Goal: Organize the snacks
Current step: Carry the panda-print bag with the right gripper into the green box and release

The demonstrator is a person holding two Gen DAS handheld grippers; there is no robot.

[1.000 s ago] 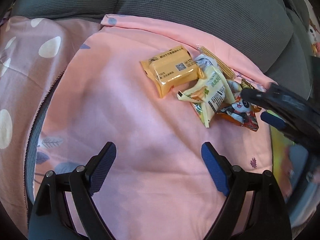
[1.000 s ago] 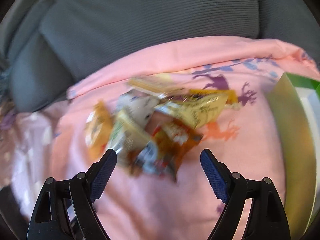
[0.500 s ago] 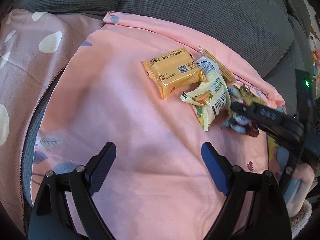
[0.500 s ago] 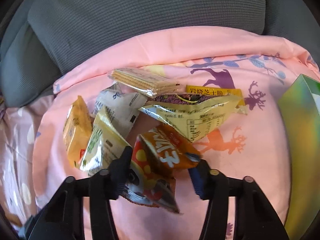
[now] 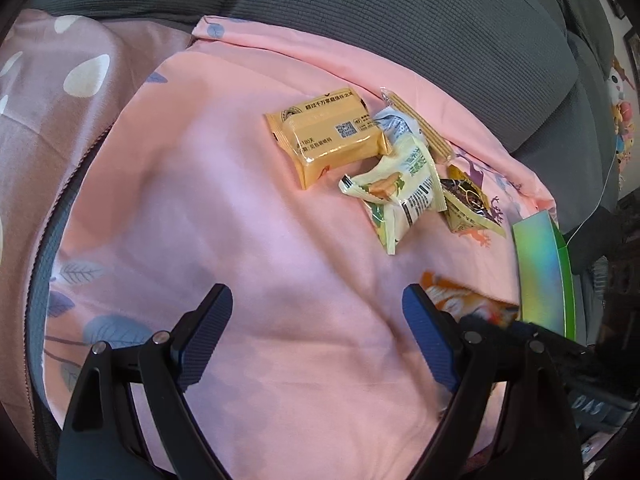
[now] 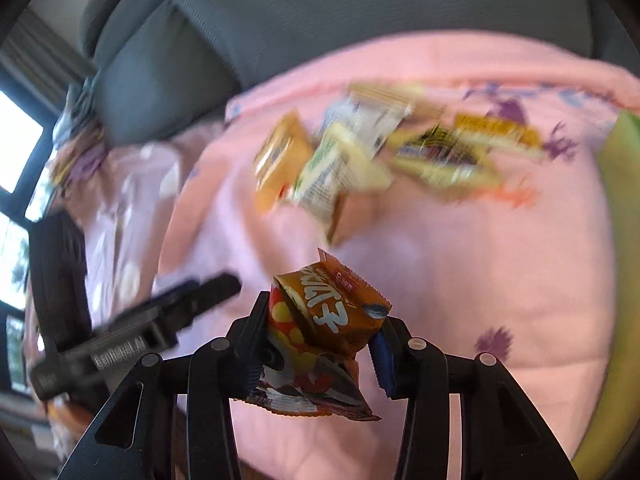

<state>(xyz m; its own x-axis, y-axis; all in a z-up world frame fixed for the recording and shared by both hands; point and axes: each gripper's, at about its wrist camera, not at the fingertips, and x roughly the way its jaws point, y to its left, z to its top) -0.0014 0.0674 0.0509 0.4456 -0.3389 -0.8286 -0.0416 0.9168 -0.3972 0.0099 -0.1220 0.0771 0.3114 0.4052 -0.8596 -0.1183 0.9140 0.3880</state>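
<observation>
My right gripper [image 6: 320, 344] is shut on an orange snack packet [image 6: 328, 320], lifted clear of the pink blanket [image 6: 460, 280]. The same orange snack packet [image 5: 468, 304] shows blurred at the right in the left wrist view, behind my left finger. My left gripper [image 5: 316, 336] stands open over bare pink blanket [image 5: 240, 220], with nothing between its fingers. Further back lie a yellow cake packet [image 5: 328, 132], a pale green-and-white packet [image 5: 404, 192], a wafer pack [image 5: 420, 128] and a dark-printed yellow packet [image 5: 468, 204]. In the right wrist view the pile of snacks [image 6: 360, 160] is blurred.
A green iridescent box [image 5: 540, 276] stands at the blanket's right edge; it appears as a box [image 6: 620, 240] at the right rim of the right wrist view. A grey sofa back [image 5: 400, 20] rises behind. A mauve leaf-print blanket [image 5: 48, 92] lies at left.
My right gripper closed on the orange packet and carried it out of the pile, toward the near right of the blanket. The left gripper stayed in place and open.
</observation>
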